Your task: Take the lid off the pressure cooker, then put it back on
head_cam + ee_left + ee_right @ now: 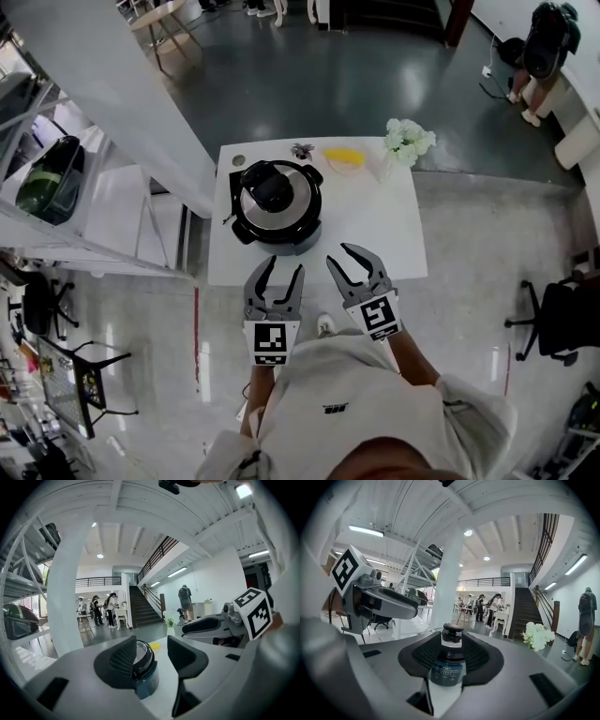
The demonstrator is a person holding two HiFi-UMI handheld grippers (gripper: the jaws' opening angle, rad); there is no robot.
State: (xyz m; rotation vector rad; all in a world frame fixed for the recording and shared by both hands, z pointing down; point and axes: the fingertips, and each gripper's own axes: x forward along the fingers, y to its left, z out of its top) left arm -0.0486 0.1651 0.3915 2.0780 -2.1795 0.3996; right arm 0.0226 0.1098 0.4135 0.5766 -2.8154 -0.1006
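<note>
White surface (398,234): a square top on a glossy grey floor; the person stands at its near edge.
Pressure cooker (248,225): upright on the left half of the surface, black-bodied, apart from both tools.
Lid (300,202): silver, seated on the cooker, with a black knob (272,187) at its centre.
Left tool (284,272): over the near edge of the surface, just near of the cooker and pointing far. Its jaws stand a narrow gap apart with nothing between the pads. In the left gripper view the cooker shows beyond that gap, half covered by the left jaw.
Right tool (345,261): just right of the left tool, near-right of the cooker. Its jaws are apart and grip nothing. In the right gripper view the knob and the cooker's bluish front panel stand straight ahead in the gap, beyond the pads.
Marker cubes: one on each tool, at the near end by the person's hands.
Flowers (408,141): a white bunch at the far right corner of the surface.
Yellow thing (344,157): at the far edge, left of the flowers; what it is cannot be told.
Small dark thing (302,149): at the far edge, just far of the cooker; too small to tell.
Rack (66,216): white, left of the surface, holding a dark green rounded thing.
Office chair (562,319): black, on the floor well to the right.
</note>
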